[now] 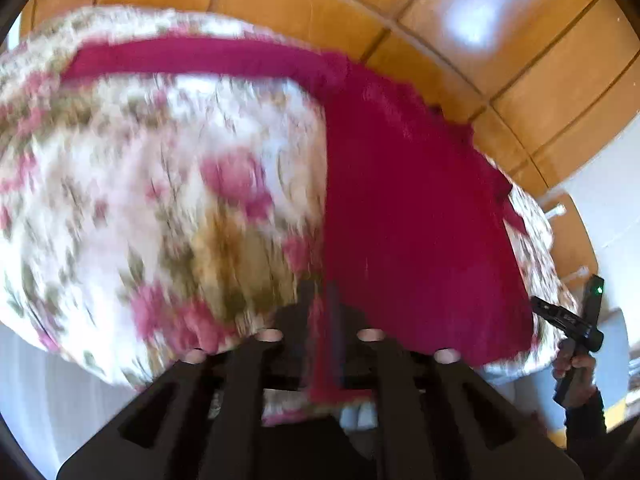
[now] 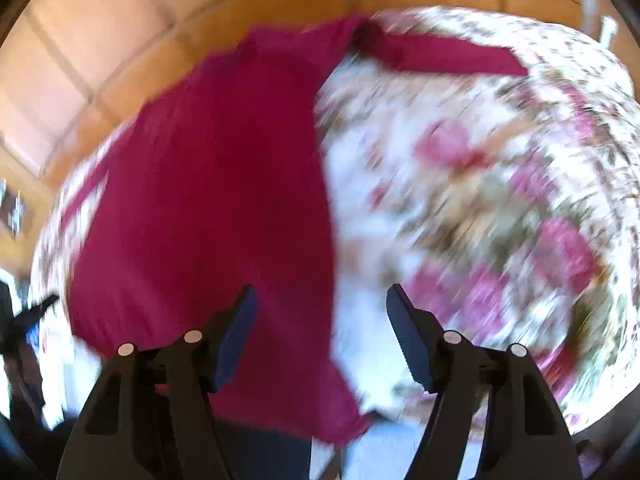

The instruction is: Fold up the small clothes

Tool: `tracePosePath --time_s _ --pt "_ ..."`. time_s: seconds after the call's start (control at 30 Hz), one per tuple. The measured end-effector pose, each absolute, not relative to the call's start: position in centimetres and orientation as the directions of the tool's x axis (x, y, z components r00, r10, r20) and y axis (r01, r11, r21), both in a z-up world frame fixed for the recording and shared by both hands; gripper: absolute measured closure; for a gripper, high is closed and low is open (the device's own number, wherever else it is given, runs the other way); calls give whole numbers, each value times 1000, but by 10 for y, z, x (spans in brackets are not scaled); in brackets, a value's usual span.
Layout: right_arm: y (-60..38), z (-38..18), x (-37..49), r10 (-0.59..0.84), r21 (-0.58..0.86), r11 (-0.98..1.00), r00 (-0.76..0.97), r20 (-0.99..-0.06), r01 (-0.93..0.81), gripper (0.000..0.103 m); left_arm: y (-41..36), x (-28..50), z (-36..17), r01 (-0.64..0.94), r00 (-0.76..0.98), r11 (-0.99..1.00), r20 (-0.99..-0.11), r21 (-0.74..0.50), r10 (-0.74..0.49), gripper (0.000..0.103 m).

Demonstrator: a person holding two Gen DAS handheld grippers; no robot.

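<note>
Currently, the left gripper [image 1: 325, 320] has its jaws pinching the near hem of the crimson garment [image 1: 420, 208], spread over the floral-covered counter [image 1: 160, 200], probably to fold it, while the right gripper [image 2: 320, 332] hovers, jaws spread.

Black gripper frames, silver screws [image 2: 193, 336]; dark-sleeved hand [image 1: 576, 376].

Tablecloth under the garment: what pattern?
White floral tablecloth with pink roses; right wrist view shows it best.
</note>
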State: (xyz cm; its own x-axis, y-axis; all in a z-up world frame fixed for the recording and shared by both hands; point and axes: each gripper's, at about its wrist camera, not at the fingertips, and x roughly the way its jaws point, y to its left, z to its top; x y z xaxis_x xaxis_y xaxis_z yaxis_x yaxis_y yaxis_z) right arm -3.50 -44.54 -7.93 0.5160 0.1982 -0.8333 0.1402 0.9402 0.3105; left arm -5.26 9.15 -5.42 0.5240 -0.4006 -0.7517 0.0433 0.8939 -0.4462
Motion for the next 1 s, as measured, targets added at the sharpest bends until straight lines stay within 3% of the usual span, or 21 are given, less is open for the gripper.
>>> tracePosePath --time_s 0.03,0.17,0.33,0.53,0.6,0.67,0.73,0.77,0.83,1.0 --pt "-457 -77 -29 201 338 926 538 -819 170 36 92 -45 -46 34 560 903 -741 -428 -372 66" --pt "-523 -81 3 153 446 824 620 -770 350 37 74 -18 -33 52 607 916 -716 -398 -346 65" --pt "-611 -97 52 71 574 606 681 -729 550 50 27 11 -42 109 603 941 -732 -319 -318 65" --pt "-662 -110 104 -5 589 489 678 -735 643 55 -21 32 -68 161 538 942 -774 -294 -333 65" --pt "-671 -113 114 -26 593 456 675 -737 664 55 -29 37 -74 160 529 945 -784 -284 -325 54" --pt "-677 -114 124 -42 590 440 672 -740 677 55 -34 40 -76 156 539 950 -783 -270 -311 37" --pt "-680 -117 135 -56 567 454 657 -752 687 56 -39 42 -80 159 541 956 -788 -247 -293 32" --pt "-680 -116 142 -68 535 477 636 -768 697 60 -41 43 -81 161 538 959 -793 -234 -284 32" --pt "-679 -112 149 -103 448 539 584 -806 713 95 -44 47 -86 158 534 964 -803 -214 -266 32" --pt "-678 -79 138 -249 291 657 565 -787 695 96 -50 51 -95 171 528 964 -807 -204 -265 22"
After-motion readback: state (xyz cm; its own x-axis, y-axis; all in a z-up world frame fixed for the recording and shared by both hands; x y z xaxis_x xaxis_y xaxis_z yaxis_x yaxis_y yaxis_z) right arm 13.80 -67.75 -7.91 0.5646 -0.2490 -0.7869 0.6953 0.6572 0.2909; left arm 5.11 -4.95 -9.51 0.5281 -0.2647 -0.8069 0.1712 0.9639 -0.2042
